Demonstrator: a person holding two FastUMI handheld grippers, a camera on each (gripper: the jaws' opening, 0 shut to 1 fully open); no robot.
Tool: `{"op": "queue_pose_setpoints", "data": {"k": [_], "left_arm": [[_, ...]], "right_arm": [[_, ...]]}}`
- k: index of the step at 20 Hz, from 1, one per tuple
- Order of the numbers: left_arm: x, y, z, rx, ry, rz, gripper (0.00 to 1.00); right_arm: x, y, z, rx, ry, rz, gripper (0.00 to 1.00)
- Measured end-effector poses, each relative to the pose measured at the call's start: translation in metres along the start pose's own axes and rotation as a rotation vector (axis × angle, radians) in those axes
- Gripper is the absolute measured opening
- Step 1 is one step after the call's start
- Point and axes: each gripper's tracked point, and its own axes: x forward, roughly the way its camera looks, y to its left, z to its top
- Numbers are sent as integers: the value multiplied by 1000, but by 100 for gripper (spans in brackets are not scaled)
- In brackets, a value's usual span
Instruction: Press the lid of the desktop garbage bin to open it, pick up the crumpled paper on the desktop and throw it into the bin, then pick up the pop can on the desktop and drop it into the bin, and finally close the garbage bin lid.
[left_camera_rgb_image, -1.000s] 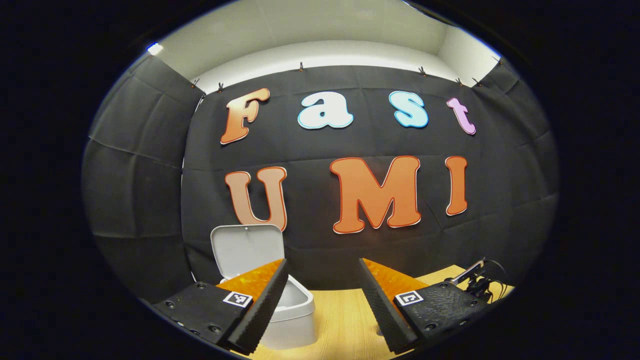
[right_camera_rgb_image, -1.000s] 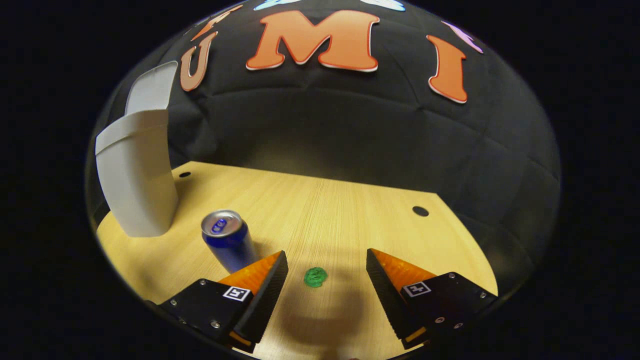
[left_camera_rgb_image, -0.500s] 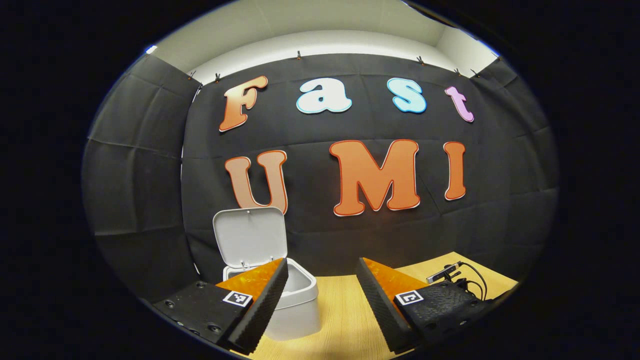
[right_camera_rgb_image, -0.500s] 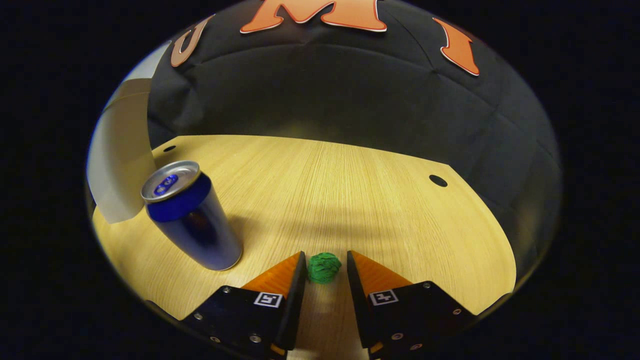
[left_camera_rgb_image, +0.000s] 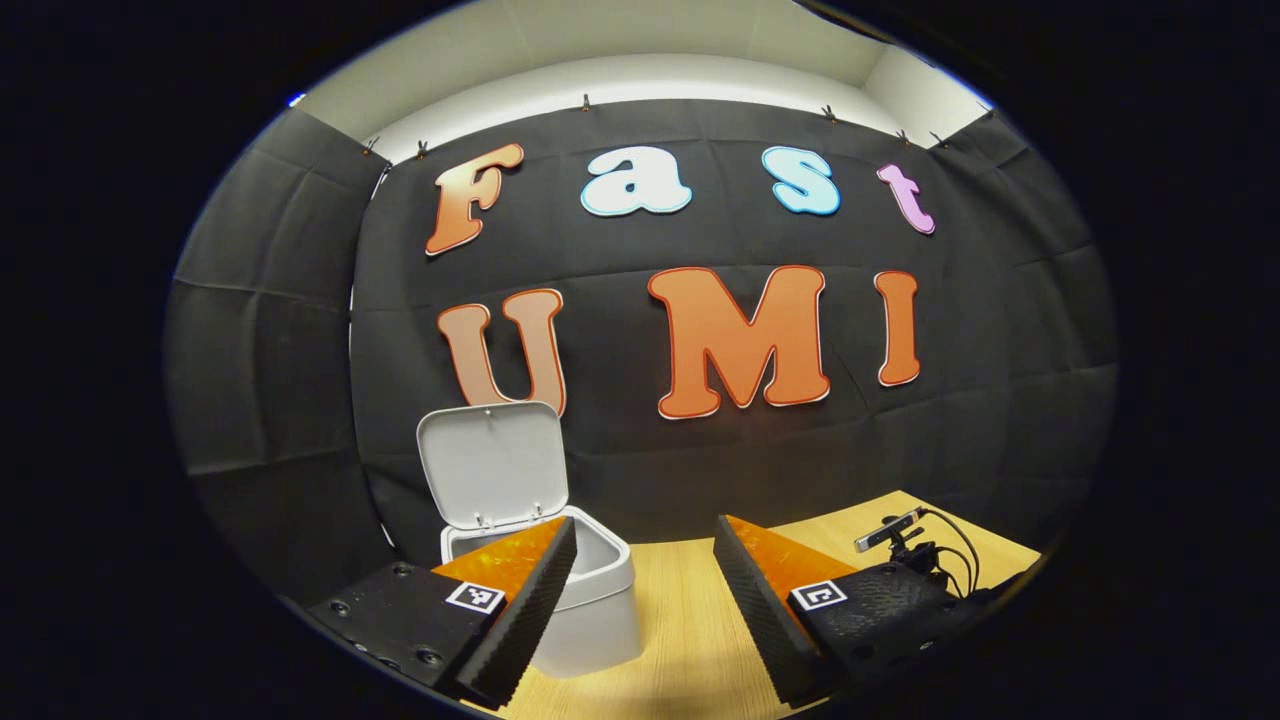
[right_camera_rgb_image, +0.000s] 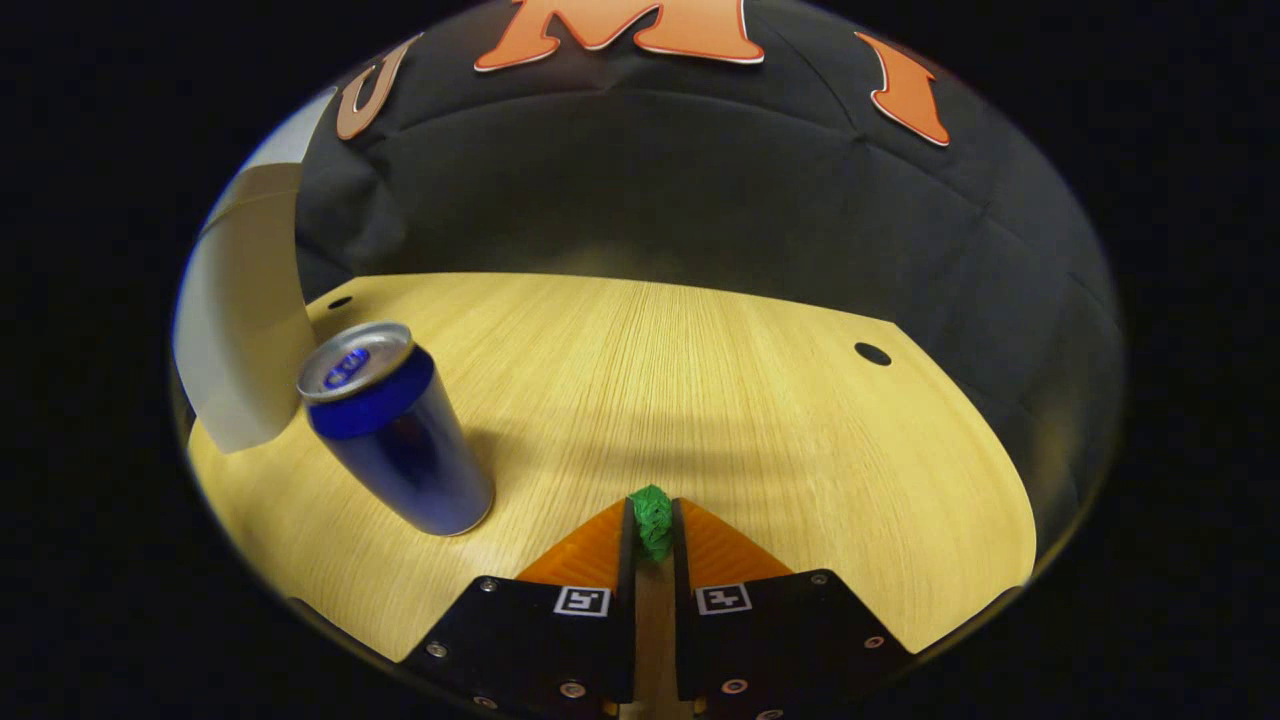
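Right claw (right_camera_rgb_image: 653, 520): both fingers are closed tight against the crumpled paper (right_camera_rgb_image: 653, 518), a small green wad pinched at the fingertips. The wad sits low over the tabletop (right_camera_rgb_image: 700, 380); whether it touches the surface cannot be told. It has no clear long axis and is squeezed taller than wide between the fingers.

To the left of this claw, apart from it, the pop can (right_camera_rgb_image: 395, 430) stands upright on the tabletop, long axis vertical, silver top facing up. Beyond the can, at the left edge of the right gripper view, stands the white garbage bin (right_camera_rgb_image: 240, 340).

Left claw (left_camera_rgb_image: 640, 610): fingers spread wide with nothing between them, held above the tabletop (left_camera_rgb_image: 680, 620). Just beyond its left finger stands the garbage bin (left_camera_rgb_image: 595, 610), with its lid (left_camera_rgb_image: 492, 462) raised upright at the back and the mouth facing up.

Surface: light wood grain, with two small dark holes near the far edge. A small camera with cables (left_camera_rgb_image: 905, 540) stands at the right of the left gripper view. Black cloth walls enclose the booth; a pale ceiling shows above them.
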Motion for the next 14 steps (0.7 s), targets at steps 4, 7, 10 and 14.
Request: {"op": "queue_pose_setpoints", "data": {"k": [4, 7, 10, 14], "left_arm": [[4, -3, 0, -49, -11, -30, 88], [8, -5, -2, -76, -16, -52, 88], [12, -5, 1, -99, -33, -74, 88], [16, 1, -2, -123, -47, -90, 88]], "right_arm": [[-44, -7, 46, 20, -100, -2, 17], [-77, -5, 78, 11, -179, 2, 17], [-111, 5, 107, 2, -245, 16, 16], [-155, 26, 157, -22, -361, 52, 16]]}}
